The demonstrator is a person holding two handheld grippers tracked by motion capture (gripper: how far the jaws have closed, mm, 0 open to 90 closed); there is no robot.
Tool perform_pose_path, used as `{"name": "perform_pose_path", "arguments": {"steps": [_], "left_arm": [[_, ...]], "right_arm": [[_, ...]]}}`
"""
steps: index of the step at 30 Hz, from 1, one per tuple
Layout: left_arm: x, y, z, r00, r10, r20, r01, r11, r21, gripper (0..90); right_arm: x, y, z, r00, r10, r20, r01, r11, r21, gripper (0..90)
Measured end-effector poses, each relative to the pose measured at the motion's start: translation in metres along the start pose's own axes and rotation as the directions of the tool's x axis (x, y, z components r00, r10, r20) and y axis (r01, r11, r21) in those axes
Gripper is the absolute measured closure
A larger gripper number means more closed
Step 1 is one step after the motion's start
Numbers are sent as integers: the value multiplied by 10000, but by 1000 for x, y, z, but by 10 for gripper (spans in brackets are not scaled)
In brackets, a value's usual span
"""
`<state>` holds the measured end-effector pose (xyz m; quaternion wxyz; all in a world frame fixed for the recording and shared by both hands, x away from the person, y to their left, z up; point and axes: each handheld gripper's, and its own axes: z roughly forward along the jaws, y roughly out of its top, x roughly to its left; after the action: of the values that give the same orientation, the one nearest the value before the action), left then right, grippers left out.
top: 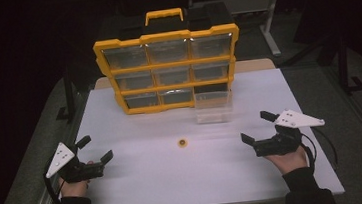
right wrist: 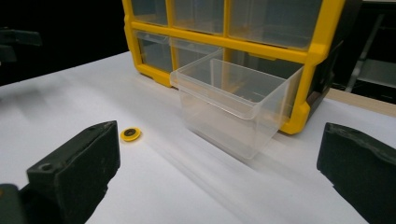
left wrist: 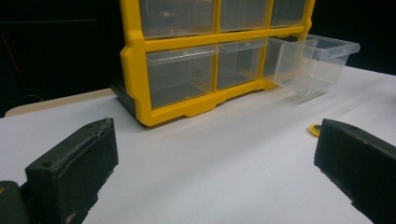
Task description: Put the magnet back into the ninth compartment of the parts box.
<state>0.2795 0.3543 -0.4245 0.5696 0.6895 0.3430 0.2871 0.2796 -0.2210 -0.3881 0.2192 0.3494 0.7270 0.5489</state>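
Both tongs, left (top: 95, 150) and right (top: 258, 126), wide apart and empty on the worktop (top: 142, 186); yellow ring (top: 182, 142) at centre, pulled-out clear drawer (top: 213, 106) at 1 o'clock; pickup likely next, calling for a precise pinch.

Probably dim workshop or lab: parts organizer (top: 167, 58), white table (top: 196, 181), metal stands behind.
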Motion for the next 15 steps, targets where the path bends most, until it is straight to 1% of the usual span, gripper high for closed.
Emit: {"name": "perform_pose_path", "arguments": {"steps": [8,15], "left_arm": [[0,0,1,10000,20,-66,-20,10000,76,0],[1,-1,0,9998,-156,-124,155,9999,-34,0]], "right_arm": [[4,4,8,9997,-138,-196,143,9996,260,0],[7,8,14,9988,-254,-416,274,9984,486,0]]}}
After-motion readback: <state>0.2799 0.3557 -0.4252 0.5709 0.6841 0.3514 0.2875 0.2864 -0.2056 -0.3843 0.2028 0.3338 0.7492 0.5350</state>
